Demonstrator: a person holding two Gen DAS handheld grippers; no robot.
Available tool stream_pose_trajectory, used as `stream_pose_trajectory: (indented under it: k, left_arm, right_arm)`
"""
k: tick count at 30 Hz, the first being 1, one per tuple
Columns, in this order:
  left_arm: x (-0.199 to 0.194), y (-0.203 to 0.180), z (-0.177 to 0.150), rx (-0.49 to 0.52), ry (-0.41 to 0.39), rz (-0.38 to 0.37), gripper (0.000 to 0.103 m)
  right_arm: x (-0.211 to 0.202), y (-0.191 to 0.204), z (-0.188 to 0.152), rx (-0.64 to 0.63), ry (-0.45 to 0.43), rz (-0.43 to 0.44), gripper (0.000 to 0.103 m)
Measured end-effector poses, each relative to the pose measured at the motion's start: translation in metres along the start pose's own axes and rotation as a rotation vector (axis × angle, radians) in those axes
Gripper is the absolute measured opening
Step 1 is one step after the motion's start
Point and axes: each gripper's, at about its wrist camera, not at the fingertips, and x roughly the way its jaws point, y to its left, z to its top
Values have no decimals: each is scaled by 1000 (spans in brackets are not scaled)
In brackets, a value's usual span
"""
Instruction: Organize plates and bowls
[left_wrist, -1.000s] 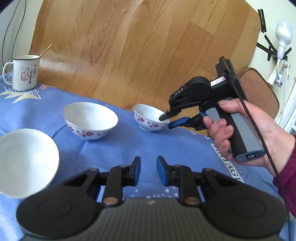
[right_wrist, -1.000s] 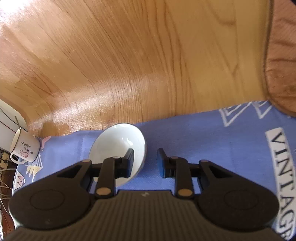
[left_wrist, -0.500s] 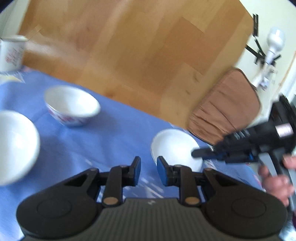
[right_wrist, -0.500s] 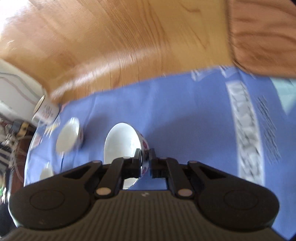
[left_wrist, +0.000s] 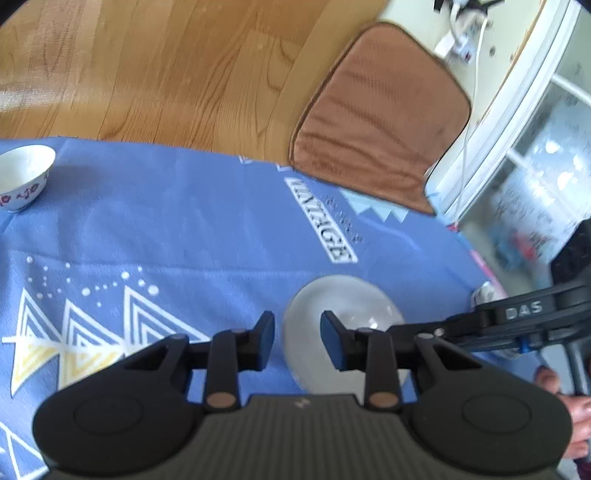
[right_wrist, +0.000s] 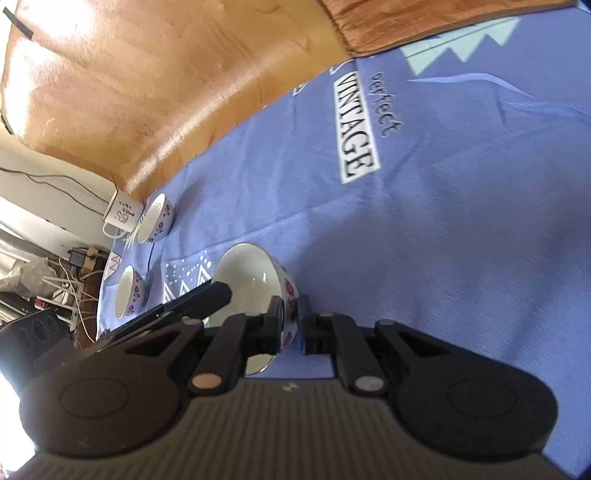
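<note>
A wooden floor runs behind your table, which is covered by a blue cloth printed with "VINTAGE" and white triangles; a brown chair cushion sits just past the table's far edge.

Your right tool is clamped on the rim of a white bowl with a red flower pattern outside: one finger is inside the bowl, the other against its outer wall. The bowl is tilted on its side in the right wrist view. In the left wrist view the same bowl appears as a pale, blurred round just ahead of your left tool, whose fingers stand apart with nothing between them; the right tool reaches in from the right edge. Whether the bowl touches the cloth cannot be told.

Two more flowered bowls stand well apart from it toward the far left of the table, one nearer and one farther, with a white mug just beside the farther one.
</note>
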Motion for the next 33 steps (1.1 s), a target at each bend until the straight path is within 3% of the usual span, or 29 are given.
stream_pose_trajectory:
  k: [3, 11, 17, 22, 28, 31, 33]
  left_arm:
    - [9, -5, -4, 2, 36, 16, 18]
    - [12, -16, -2, 5, 37, 56, 12]
    - [24, -53, 11, 64, 47, -16, 12]
    - [56, -92, 14, 137, 77, -45, 12]
    - [90, -106, 14, 158, 125, -41, 12]
    - [90, -107, 18, 162, 115, -28, 21]
    - [76, -105, 22, 174, 69, -34, 33]
  right_arm:
    - [-7, -2, -4, -29, -46, -20, 12]
    - [6, 4, -7, -143, -96, -60, 12]
    - [-28, -4, -10, -232, -215, -140, 11]
    - [-56, -25, -10, -235, -292, -231, 11]
    - [-57, -55, -4, -164, -303, -283, 11]
    - [-51, -61, -2, -166, -303, -295, 14]
    - [-53, -56, -2, -188, -327, -318, 23]
